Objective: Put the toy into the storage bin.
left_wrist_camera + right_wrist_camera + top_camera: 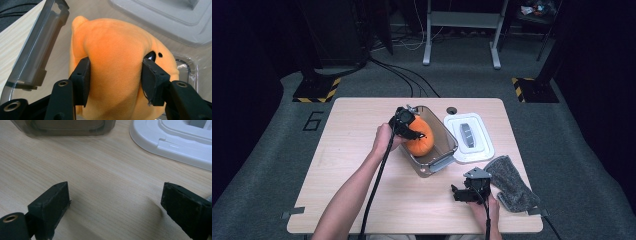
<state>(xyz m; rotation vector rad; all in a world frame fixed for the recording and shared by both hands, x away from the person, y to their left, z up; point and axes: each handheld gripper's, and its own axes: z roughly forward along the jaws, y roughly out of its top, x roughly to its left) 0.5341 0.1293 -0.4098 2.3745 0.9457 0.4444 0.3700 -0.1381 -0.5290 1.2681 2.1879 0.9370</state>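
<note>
An orange plush toy (422, 142) sits in a clear plastic container (439, 162) at the middle of the table. My left gripper (414, 132) reaches into the container from the left. In the left gripper view its two black pads (83, 80) press into the sides of the plush toy (115, 45), which bulges between them. My right gripper (460, 194) rests low near the table's front edge, apart from the container. In the right gripper view that gripper (116, 205) stands open over bare wood with nothing between its fingers.
A white lid (479, 150) lies flat just right of the container, also seen in the right gripper view (175, 142). A grey cloth (512, 182) lies at the front right, beside my right hand. Cables and stand legs are on the floor behind the table.
</note>
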